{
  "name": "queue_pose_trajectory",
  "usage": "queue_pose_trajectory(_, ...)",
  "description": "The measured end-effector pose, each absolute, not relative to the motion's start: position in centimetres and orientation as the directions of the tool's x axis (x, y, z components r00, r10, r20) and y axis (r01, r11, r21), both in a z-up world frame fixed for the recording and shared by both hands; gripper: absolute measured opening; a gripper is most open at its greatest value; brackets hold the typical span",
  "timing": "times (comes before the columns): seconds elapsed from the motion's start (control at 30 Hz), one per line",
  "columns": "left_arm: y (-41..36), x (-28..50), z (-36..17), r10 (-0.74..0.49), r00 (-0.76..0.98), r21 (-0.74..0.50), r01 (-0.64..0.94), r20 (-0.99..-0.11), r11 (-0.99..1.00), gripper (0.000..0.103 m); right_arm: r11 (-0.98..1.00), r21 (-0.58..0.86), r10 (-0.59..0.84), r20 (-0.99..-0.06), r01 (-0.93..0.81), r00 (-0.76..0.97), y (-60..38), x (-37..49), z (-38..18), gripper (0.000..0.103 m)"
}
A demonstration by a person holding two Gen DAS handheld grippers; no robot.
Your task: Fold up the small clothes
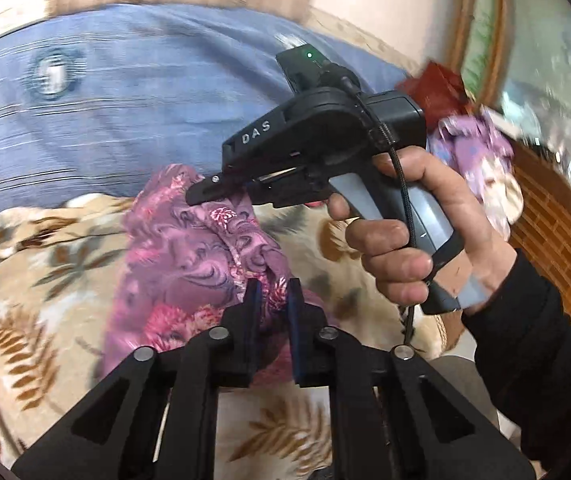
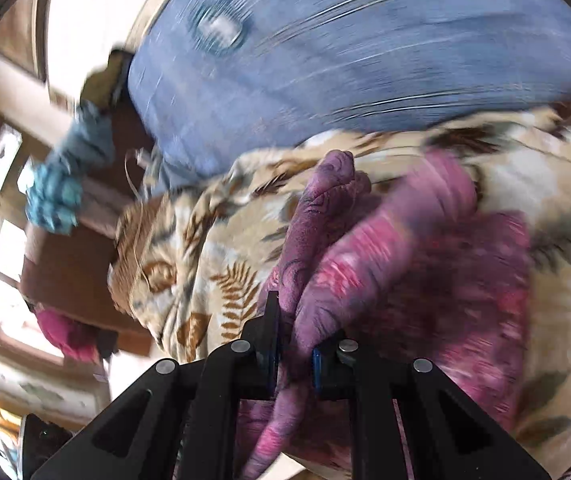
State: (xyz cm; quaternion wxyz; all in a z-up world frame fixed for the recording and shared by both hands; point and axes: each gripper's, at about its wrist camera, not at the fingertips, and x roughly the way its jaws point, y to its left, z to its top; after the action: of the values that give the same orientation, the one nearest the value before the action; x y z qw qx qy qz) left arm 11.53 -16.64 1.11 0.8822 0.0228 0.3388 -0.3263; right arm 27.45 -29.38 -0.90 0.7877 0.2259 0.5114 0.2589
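White letters "DAS" show on the right gripper (image 1: 221,196) body; no other writing is legible. Its jaws pinch the purple floral garment (image 1: 189,248), and the left gripper (image 1: 273,300) clamps another fold of it. The garment hangs bunched between them over the leaf-print blanket (image 1: 45,264), near the blue cushion (image 1: 133,92).

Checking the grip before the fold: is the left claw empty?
No: the left claw is pinched shut on the purple floral garment, whose fabric bunches between its pads.
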Motion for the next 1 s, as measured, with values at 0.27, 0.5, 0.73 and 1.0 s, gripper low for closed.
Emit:
queue_pose_trajectory(0.27,-26.0,11.2,-6.1,-0.478,0.407,-0.125,0.646,-0.778,0.753,0.004,0.623,0.778,0.728,-0.543,-0.073,0.419,-39.7,26.0,-9.0,0.012)
queue_pose_trajectory(0.5,-27.1,8.9,-5.8,-0.493,0.352,-0.128,0.697,-0.796,0.705,0.000,0.586,0.764,0.771,-0.425,-0.268,0.475,-40.1,24.5,-5.0,0.012)
queue_pose_trajectory(0.73,-21.4,8.4,-2.8,-0.608,0.299,-0.291,0.670,-0.736,0.683,0.026,0.754,0.652,0.643,-0.705,-0.084,0.297,-39.3,25.8,-11.1,0.014)
queue_pose_trajectory(1.0,-19.6,9.5,-1.2,-0.401,0.548,0.117,0.684,-0.734,0.720,0.052,0.734,0.679,0.648,-0.702,0.001,0.295,-41.2,25.9,-12.7,0.056)
